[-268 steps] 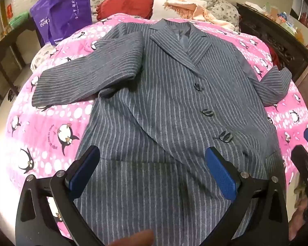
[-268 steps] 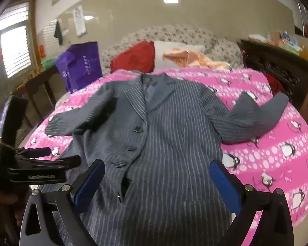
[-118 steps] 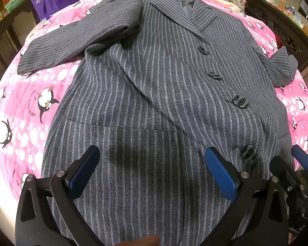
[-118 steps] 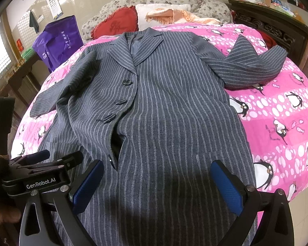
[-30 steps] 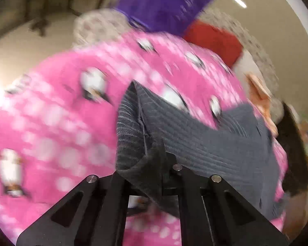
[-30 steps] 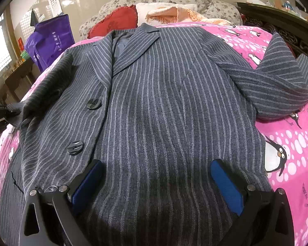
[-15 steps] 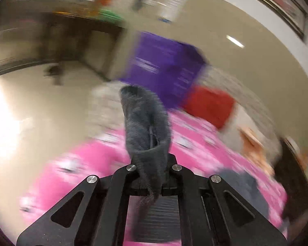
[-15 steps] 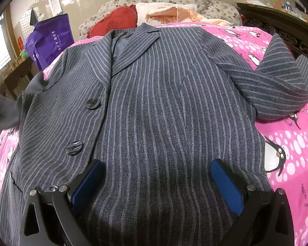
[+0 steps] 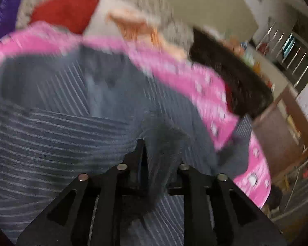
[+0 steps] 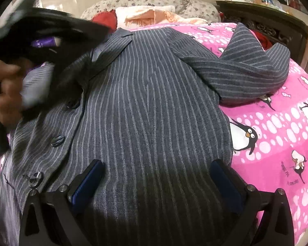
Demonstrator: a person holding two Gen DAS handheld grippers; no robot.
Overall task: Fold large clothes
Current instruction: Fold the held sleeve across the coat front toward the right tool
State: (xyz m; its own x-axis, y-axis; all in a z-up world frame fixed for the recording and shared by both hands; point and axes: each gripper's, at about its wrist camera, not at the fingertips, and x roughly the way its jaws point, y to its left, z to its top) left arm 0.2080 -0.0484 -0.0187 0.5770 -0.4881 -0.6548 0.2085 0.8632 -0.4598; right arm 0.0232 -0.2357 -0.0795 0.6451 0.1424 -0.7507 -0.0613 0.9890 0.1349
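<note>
Left sleeve (image 9: 160,143) now carried from bed edge over striped coat (image 10: 154,102) chest on pink penguin blanket (image 10: 277,143). Left gripper (image 9: 160,160) opening, cloth between jaws; right gripper (image 10: 154,182) wide apart, hovering. First fold nearly laid.

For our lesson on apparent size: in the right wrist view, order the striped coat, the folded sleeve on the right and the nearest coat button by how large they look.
1. Striped coat
2. Folded sleeve
3. Nearest coat button

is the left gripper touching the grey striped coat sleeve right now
Touching. The left wrist view shows grey striped coat sleeve fabric between the left gripper's opening jaws, draped against them.
</note>
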